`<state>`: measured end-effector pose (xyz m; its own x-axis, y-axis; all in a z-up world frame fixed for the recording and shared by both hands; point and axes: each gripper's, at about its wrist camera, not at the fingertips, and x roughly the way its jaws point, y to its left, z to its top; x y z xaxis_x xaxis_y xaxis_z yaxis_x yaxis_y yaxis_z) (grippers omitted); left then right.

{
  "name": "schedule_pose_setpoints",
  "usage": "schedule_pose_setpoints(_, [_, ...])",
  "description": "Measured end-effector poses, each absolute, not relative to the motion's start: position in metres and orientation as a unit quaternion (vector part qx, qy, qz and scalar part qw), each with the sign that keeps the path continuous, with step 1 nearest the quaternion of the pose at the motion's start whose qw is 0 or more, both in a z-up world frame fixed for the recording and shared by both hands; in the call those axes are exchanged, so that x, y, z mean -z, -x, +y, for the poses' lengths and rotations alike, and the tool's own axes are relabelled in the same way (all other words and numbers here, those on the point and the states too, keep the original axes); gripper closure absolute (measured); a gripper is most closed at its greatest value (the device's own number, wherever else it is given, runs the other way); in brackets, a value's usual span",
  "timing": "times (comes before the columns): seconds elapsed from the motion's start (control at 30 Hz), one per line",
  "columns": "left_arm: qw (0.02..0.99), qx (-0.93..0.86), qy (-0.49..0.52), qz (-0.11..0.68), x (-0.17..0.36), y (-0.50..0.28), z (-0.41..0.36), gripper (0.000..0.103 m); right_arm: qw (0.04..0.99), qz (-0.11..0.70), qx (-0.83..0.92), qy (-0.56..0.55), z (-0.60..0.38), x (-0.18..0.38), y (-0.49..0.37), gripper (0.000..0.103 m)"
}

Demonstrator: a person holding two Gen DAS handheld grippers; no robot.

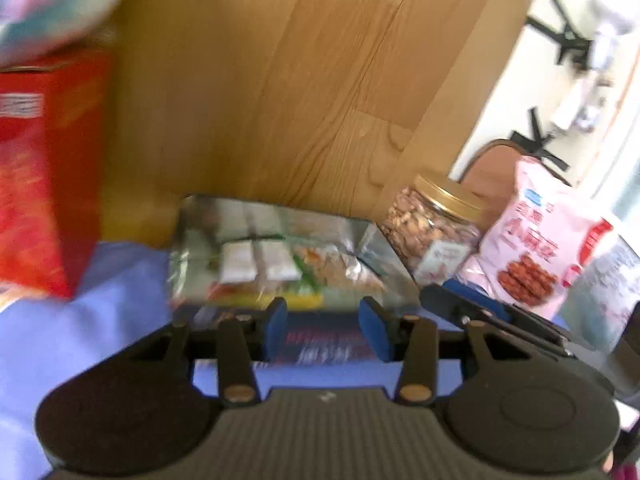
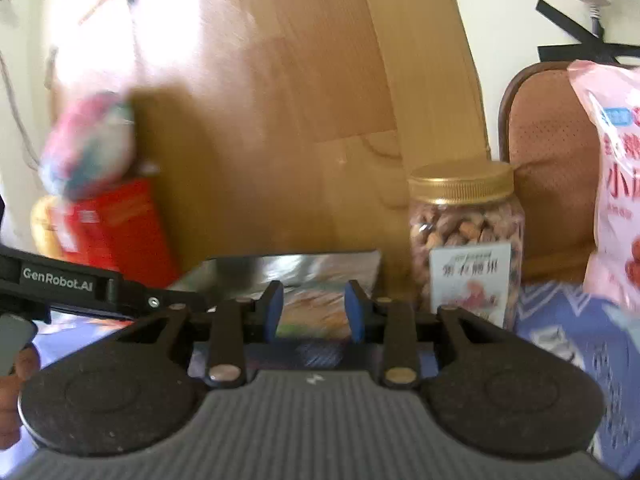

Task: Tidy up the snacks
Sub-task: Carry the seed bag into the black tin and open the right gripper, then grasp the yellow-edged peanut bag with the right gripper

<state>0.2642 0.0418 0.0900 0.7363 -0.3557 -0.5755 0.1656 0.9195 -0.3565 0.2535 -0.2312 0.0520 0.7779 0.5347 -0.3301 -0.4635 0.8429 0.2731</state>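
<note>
My left gripper [image 1: 323, 330] jaws parted and empty, my right gripper [image 2: 314, 312] likewise, clear snack bag [image 1: 276, 252] lying just ahead against wooden board [image 1: 280, 80], nut jar [image 2: 466, 240] right, red box [image 1: 44, 168] left, blue cloth [image 1: 100, 320] beneath

Showing in view: one red box [image 1: 48, 168], one clear packet of mixed snacks [image 1: 276, 256] lying flat, one gold-lidded nut jar [image 1: 434, 224], one pink snack bag [image 1: 536, 240], one blurred pastel bag [image 1: 52, 4] sitting atop the box. Counting two grippers: left gripper [image 1: 326, 328], right gripper [image 2: 314, 312].
</note>
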Motion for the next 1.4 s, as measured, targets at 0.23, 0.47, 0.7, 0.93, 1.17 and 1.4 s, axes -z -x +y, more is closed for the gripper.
schedule_pose_setpoints(0.23, [0.902,0.125,0.184,0.370,-0.048,-0.155,0.105,0.062,0.852,0.327,-0.392,-0.115,-0.213,-0.008,-0.195,0.056])
schedule_pose_setpoints(0.47, [0.882,0.115,0.236,0.391,-0.015,-0.114,0.117,0.061,0.881,0.299,-0.362,0.069,-0.155,0.013,-0.148,0.031])
schedule_pose_setpoints(0.7, [0.884,0.117,0.240,0.384,-0.020,-0.108,0.112,0.061,0.907,0.284,-0.293,0.107,-0.186,0.011,-0.147,0.044])
schedule_pose_setpoints(0.93, [0.888,0.168,0.199,0.378,-0.043,-0.134,0.074,0.060,0.934,0.243,-0.199,0.172,-0.272,0.008,-0.109,0.010])
schedule_pose_setpoints(1.17, [0.858,0.226,0.186,0.422,-0.024,-0.174,-0.002,0.060,0.935,0.290,-0.203,0.014,-0.321,0.001,-0.098,0.032])
schedule_pose_setpoints(1.4, [0.858,0.202,0.210,0.423,-0.017,-0.148,0.008,0.050,0.915,0.295,-0.273,0.030,-0.286,0.001,-0.119,0.032])
